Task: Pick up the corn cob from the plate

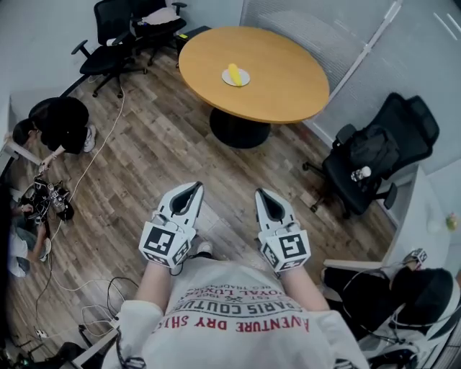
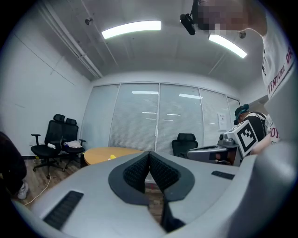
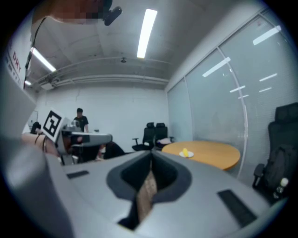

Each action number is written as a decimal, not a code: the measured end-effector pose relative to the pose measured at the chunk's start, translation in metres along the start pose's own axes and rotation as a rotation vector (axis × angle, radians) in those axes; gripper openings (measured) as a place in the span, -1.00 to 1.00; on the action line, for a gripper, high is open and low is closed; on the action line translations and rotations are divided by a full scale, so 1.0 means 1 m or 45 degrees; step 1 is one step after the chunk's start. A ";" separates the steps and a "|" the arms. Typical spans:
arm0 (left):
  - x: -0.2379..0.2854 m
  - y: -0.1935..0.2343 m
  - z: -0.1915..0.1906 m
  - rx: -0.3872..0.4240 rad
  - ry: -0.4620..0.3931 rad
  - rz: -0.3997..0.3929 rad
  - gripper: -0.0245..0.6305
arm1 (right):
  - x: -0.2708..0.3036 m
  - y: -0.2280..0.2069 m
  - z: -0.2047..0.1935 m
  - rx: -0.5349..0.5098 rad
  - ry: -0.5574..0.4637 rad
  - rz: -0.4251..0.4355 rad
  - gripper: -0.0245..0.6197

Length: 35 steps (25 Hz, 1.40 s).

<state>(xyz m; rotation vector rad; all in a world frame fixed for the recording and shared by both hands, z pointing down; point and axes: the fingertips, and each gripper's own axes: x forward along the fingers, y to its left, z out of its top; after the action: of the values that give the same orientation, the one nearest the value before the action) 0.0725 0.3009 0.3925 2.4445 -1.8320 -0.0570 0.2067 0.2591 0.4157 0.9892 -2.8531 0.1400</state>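
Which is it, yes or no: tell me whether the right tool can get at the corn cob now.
Probably not yet. The right tool, shut, is far back over the floor, while the corn cob lies on the plate on the table ahead. Only floor lies between, so the way looks free.

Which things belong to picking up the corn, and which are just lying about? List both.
For the job: yellow corn cob; small white round plate; round wooden table; left gripper and right gripper, both shut and empty.

Lying about: black office chairs; black backpack.
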 end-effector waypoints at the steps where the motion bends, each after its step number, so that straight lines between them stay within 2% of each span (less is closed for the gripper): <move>1: 0.003 0.013 0.002 0.002 -0.001 -0.001 -0.82 | 0.012 0.000 0.003 0.007 -0.005 -0.011 -0.83; 9: 0.017 0.090 0.007 0.019 0.027 0.021 -0.82 | 0.082 -0.009 0.012 0.085 -0.010 -0.087 -0.83; 20: 0.056 0.168 -0.016 -0.032 0.085 0.167 -0.82 | 0.184 -0.035 -0.004 0.102 0.079 0.017 -0.83; 27: 0.138 0.229 -0.002 -0.022 0.083 0.243 -0.82 | 0.279 -0.086 0.013 0.077 0.083 0.105 -0.83; 35: 0.265 0.268 0.020 0.023 0.062 0.227 -0.82 | 0.360 -0.183 0.035 0.091 0.068 0.112 -0.83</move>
<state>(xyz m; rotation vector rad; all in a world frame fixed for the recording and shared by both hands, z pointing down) -0.1106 -0.0291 0.4029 2.2612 -2.0282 0.0313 0.0370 -0.1076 0.4409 0.8584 -2.8615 0.2745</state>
